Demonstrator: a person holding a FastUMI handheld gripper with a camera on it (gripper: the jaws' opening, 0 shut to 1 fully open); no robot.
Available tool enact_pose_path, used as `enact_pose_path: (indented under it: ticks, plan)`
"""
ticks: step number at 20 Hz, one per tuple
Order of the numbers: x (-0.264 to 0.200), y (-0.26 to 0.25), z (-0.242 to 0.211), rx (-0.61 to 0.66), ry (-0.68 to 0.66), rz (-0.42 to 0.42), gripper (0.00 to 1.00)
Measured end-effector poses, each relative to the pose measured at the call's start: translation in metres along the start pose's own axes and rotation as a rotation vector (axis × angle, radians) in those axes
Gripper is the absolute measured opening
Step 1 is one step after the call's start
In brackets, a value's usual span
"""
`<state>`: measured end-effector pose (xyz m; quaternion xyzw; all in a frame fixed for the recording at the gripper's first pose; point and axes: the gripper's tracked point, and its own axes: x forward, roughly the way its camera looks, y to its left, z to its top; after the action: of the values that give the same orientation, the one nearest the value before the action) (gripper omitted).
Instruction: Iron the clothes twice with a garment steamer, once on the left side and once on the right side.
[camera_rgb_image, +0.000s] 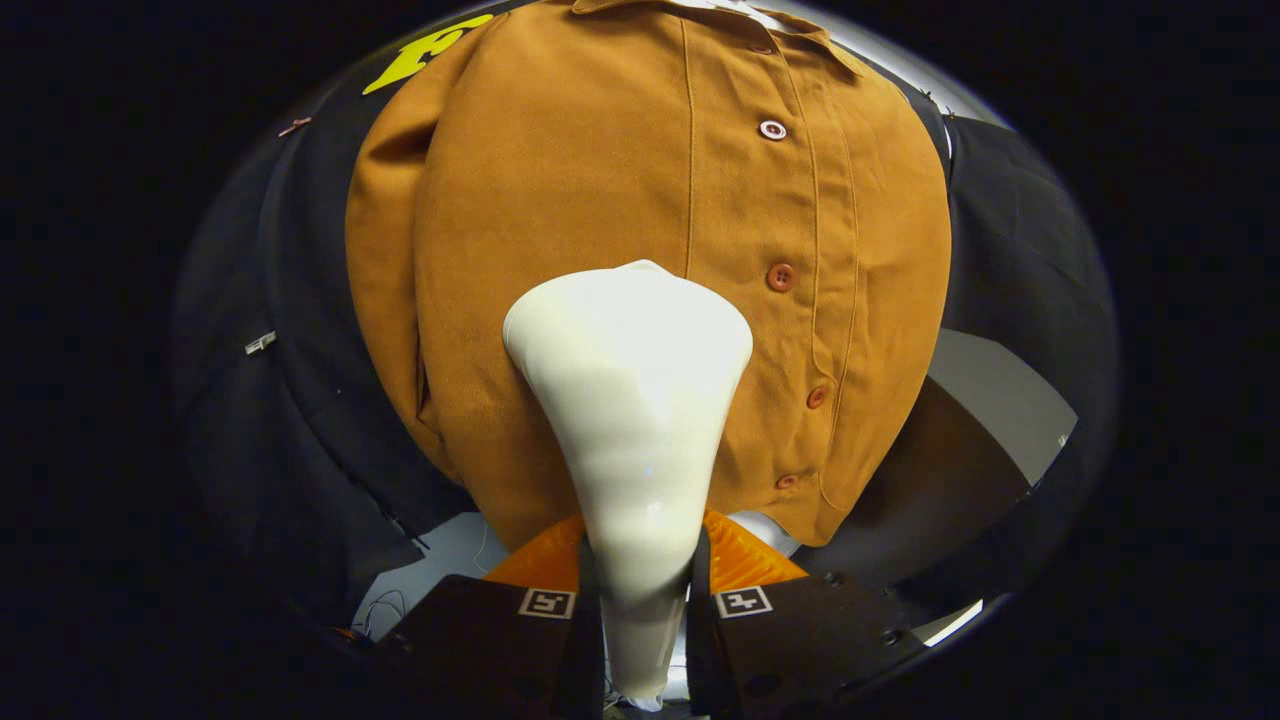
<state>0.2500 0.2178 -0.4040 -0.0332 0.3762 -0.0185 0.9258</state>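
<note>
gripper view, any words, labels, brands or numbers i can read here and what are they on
No readable text here.
Garment steamer, held in the shut gripper: plain, no brand or label visible.
Brown shirt: plain buttons, no tag visible.
Square marker tags on the gripper: patterns, not words.

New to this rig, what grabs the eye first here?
The white garment steamer, clamped between the gripper's fingers, its wide head against the clothes. Just beyond hangs a brown button-up shirt, its button placket running down beside the steamer head.
</note>
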Motion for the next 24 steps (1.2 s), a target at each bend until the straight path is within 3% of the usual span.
enact_pose_path:
  ticks: [5, 11, 19, 24]
  plan:
    - [-0.015, 0.007, -0.015, 0.017, 0.018, 0.07, 0.36]
    - [-0.061, -0.016, -0.004, 0.017, -0.049, 0.152, 0.36]
    - [-0.13, -0.102, 0.018, 0.049, -0.132, 0.191, 0.36]
    - [-0.166, -0.165, 0.052, 0.061, -0.213, 0.153, 0.36]
